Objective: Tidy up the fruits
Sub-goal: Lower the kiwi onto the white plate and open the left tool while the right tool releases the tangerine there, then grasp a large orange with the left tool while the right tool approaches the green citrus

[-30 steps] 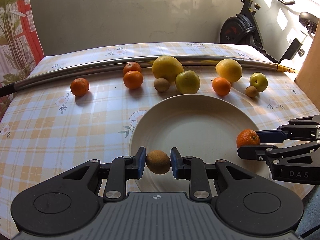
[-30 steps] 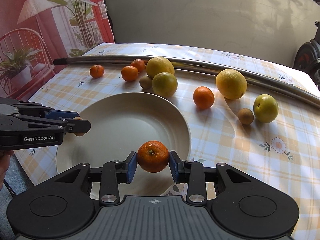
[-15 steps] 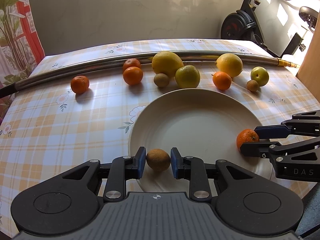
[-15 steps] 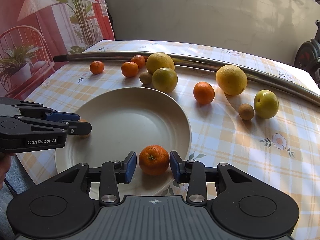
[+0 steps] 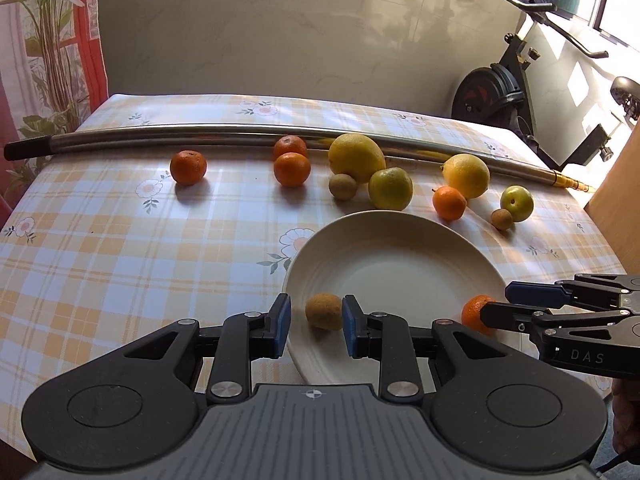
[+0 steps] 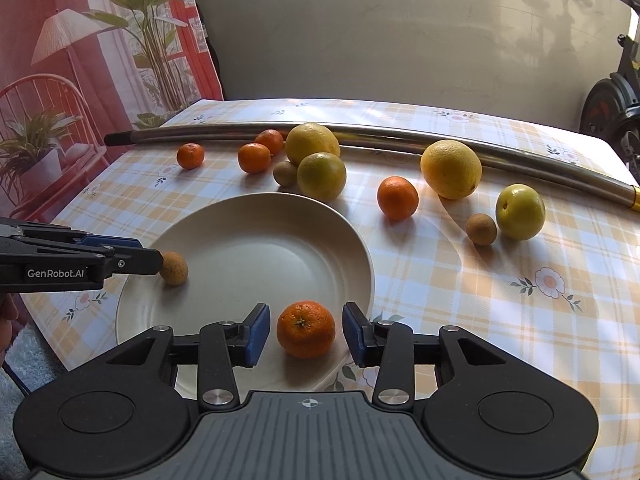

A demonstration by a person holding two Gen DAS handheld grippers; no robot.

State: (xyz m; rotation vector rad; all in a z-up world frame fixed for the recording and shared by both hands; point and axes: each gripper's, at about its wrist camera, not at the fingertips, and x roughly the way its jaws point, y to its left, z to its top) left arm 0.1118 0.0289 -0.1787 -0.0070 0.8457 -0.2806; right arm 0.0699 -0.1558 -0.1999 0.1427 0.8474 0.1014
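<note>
A table under an orange-and-white checked cloth with flower prints [image 5: 100, 260] stands against a pale wall. One long steel tube [image 5: 200, 136] lies across the far side, left to right.

One round cream plate [image 6: 352, 248] sits at the near edge. There are five small orange mandarins: four on the cloth and one on the plate [image 6: 306, 329], by its near rim, stem end turned up. Of the three small brown fuzzy fruits, two are on the cloth and one is on the plate [image 5: 324, 311], near its left rim. It looks nearly round, so its long axis cannot be told. Two large yellow citrus lie against the tube, and there is one yellow-green orange [image 5: 390, 188] and one smaller green round fruit [image 5: 517, 203].

The left gripper [image 5: 314, 330] has its jaws set narrowly apart. The brown fruit sits at their tips with a clear gap to the left pad, so it is not clamped.

The right gripper [image 6: 306, 334] has its jaws opening, with the plate's mandarin between them, free on both sides.
</note>
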